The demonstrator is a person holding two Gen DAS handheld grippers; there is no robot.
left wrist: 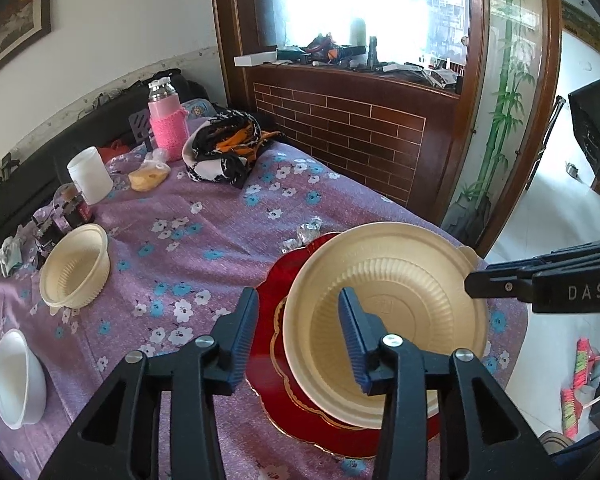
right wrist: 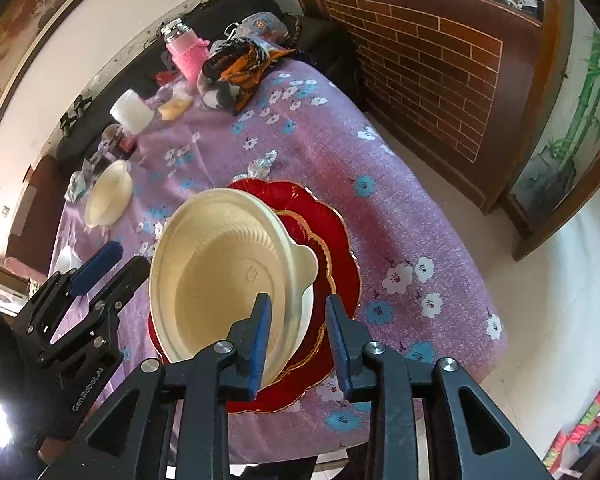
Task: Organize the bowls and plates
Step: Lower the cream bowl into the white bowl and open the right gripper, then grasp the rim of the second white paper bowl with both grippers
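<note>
Purple floral tablecloth (left wrist: 204,216); cream bowl (left wrist: 384,320) on red plate (left wrist: 272,300); both grippers' jaws parted, straddling rim; "GenRobot.AI", "DAS" legible.

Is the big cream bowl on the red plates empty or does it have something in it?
Empty: the cream bowl shows only its bare ribbed inside.

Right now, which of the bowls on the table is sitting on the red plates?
The big cream bowl between the two grippers. It sits on the red plates. The smaller cream bowl and the white bowl stand directly on the tablecloth.
</note>
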